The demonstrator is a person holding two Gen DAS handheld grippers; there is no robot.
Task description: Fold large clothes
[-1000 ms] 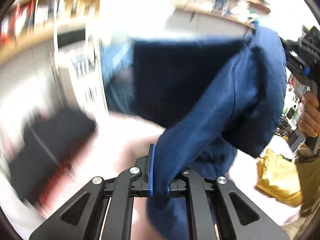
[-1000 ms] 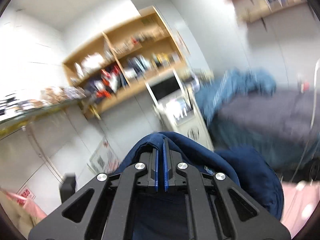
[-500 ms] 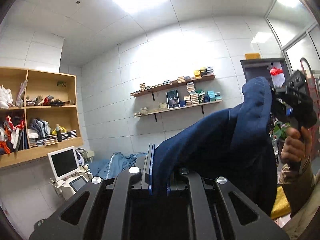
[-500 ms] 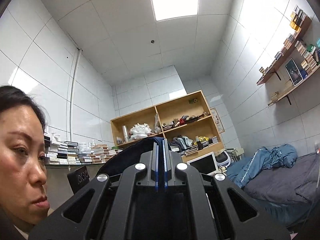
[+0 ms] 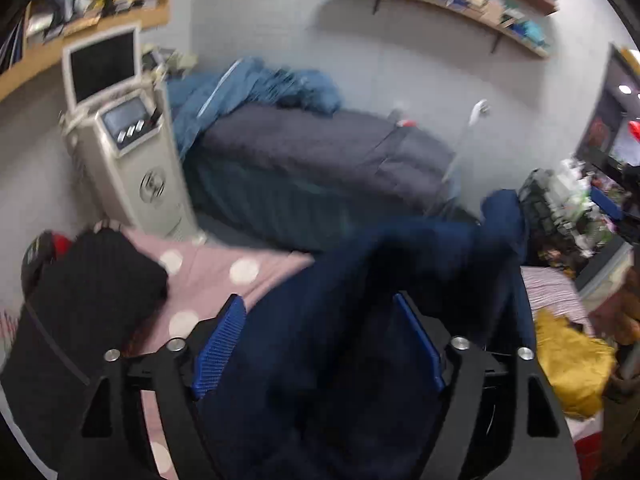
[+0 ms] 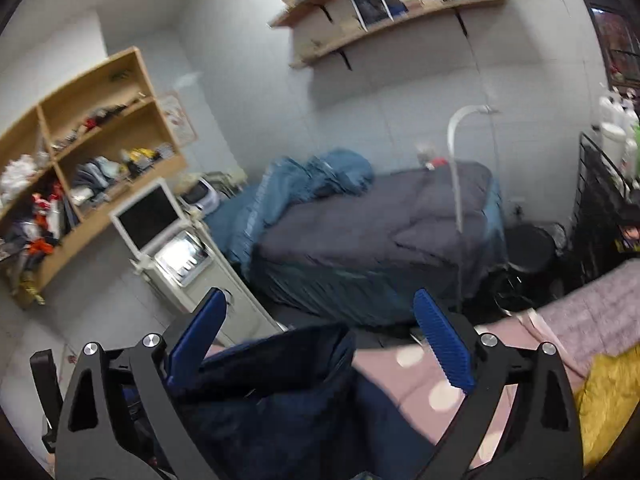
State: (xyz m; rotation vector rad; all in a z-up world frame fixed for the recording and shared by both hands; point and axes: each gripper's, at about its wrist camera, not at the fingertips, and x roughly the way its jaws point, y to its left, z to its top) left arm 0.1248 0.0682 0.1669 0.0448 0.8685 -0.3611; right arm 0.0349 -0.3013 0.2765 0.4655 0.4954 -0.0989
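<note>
A large navy blue garment point(image 5: 360, 320) lies loosely bunched on the pink polka-dot sheet point(image 5: 224, 276). My left gripper point(image 5: 318, 340) is open, its blue pads spread wide with the navy cloth lying between and under them. In the right wrist view the same navy garment point(image 6: 280, 392) sits heaped below my right gripper point(image 6: 320, 336), which is open too, its jaws wide apart and gripping nothing.
A black garment point(image 5: 80, 320) lies at the left on the pink sheet. A yellow garment point(image 5: 568, 364) lies at the right, also in the right wrist view point(image 6: 608, 396). Beyond stand a bed with grey cover point(image 6: 360, 232), a white machine with screen point(image 5: 120, 152) and wooden shelves point(image 6: 80, 152).
Both grippers have swung down from high in the air and opened. The navy garment, held in both before, has dropped onto the pink sheet.
</note>
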